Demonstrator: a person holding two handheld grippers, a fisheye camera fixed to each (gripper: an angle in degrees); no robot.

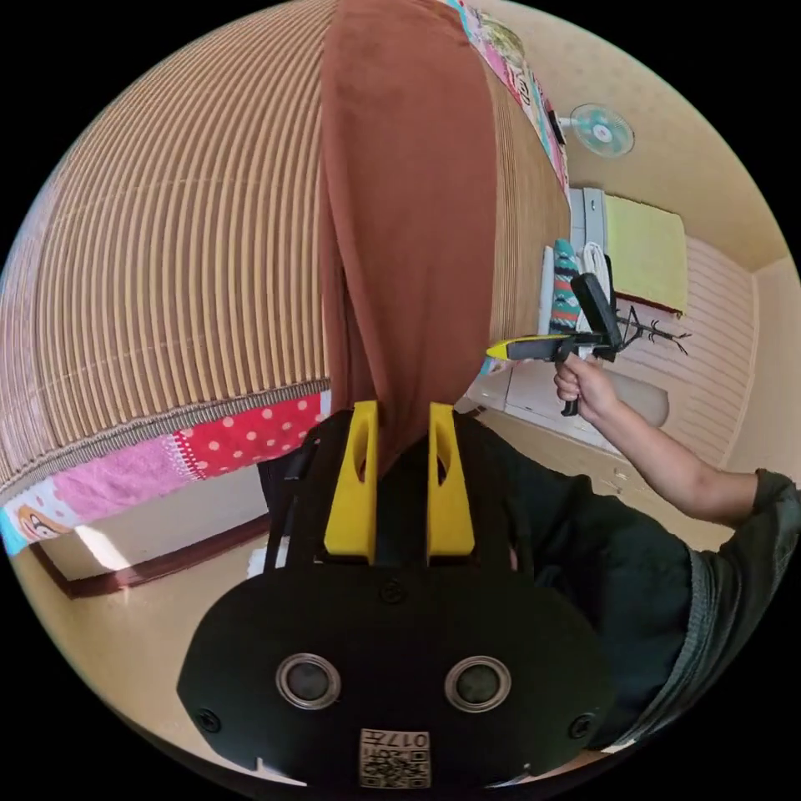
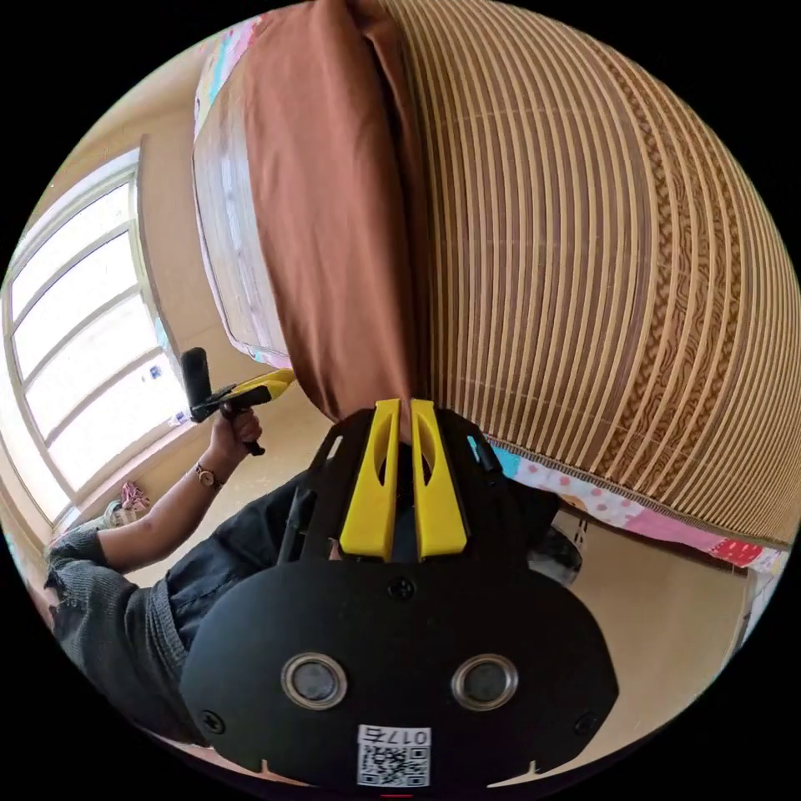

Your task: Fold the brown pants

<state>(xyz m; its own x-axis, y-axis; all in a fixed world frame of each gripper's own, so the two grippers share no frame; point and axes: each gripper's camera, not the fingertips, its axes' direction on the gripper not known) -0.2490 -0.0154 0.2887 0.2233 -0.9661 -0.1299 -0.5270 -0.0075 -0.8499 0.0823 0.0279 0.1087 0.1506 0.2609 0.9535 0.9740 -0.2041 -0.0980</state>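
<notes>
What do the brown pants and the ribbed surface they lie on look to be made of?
The brown pants look like a thin woven fabric with a matte finish: they drape in soft folds without shine. The striped mat under them looks like bamboo or reed slats, going by its narrow parallel strips with a slight sheen; the exact fibre can't be told.

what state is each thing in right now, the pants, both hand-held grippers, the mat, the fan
brown pants: stretched lengthwise over the mat, near end lifted and pinched at two corners
left hand-held gripper: shut on the brown pants
right hand-held gripper: shut on the brown pants
striped mat: spread flat on the bed
patterned sheet: under the mat, edge hanging out
wall fan: mounted; running or not, cannot tell
</notes>
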